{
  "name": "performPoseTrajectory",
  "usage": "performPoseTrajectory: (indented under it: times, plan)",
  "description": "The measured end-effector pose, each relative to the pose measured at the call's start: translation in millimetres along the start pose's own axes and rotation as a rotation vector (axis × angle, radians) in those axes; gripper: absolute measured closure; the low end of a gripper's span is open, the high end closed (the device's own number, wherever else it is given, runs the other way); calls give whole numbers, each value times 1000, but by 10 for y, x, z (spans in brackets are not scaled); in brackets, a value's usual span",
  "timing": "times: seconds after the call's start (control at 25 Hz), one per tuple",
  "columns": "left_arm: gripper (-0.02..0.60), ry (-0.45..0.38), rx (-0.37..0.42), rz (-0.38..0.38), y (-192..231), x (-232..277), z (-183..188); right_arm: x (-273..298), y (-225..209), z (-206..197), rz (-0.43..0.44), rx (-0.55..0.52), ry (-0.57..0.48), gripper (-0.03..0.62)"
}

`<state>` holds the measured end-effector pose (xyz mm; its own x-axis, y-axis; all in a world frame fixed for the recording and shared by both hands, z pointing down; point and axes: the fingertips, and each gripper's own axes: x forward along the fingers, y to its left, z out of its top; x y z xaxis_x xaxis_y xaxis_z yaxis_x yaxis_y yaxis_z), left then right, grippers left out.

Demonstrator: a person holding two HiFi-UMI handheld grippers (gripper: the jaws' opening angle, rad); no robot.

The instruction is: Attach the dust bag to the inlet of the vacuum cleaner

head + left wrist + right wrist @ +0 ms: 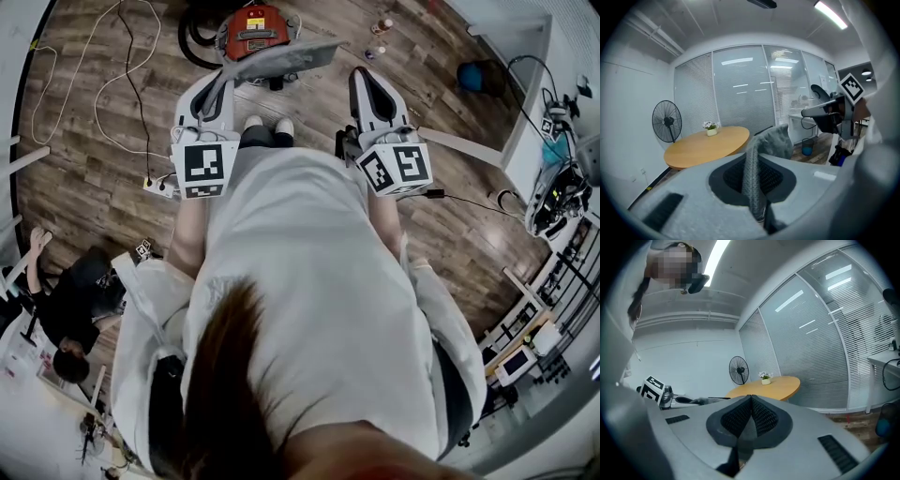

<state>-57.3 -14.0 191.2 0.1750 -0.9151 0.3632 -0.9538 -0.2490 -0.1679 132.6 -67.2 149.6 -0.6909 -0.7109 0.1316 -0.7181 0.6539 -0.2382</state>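
The left gripper (221,86) has its jaws pinched shut on the dust bag (281,59). This grey, felt-like bag is held up in front of the person, above the wooden floor (84,178) and near the red vacuum cleaner (255,28) standing there. The right gripper (372,82) is closed too, pad against pad, with nothing between.

The bag looks light and soft: it folds into a narrow strip where the jaws squeeze it and spreads wide beyond. Held by cloth alone it will likely sag and twist, which would make its mouth hard to aim. A stiffer collar round the opening (if it has one; none shows here) would be the better hold, with the free gripper steadying the far edge. Being soft, it should take a firm pinch without harm.

Only the head view shows the vacuum cleaner and how bag and machine lie to each other, though the inlet cannot be made out. Only the left gripper view shows the grip itself, cloth bunched between the pads. The right gripper view confirms its own jaws are empty, with a round table (764,387) and standing fan (739,370) behind.
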Motion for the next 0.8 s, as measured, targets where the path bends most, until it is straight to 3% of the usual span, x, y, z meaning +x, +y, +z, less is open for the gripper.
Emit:
performPoseTrajectory:
  times: [0.4,0.64,0.8]
  plan:
    - [557,56,93,-167,89,160,-73,291,230,4,35,-80,50,579]
    - [557,120,200,-287,-57,194,-319,379,402,-352,87,-307,247,451]
    - [557,154,287,-368,-180,197,-494,399,490,-717,166,-391,406,393]
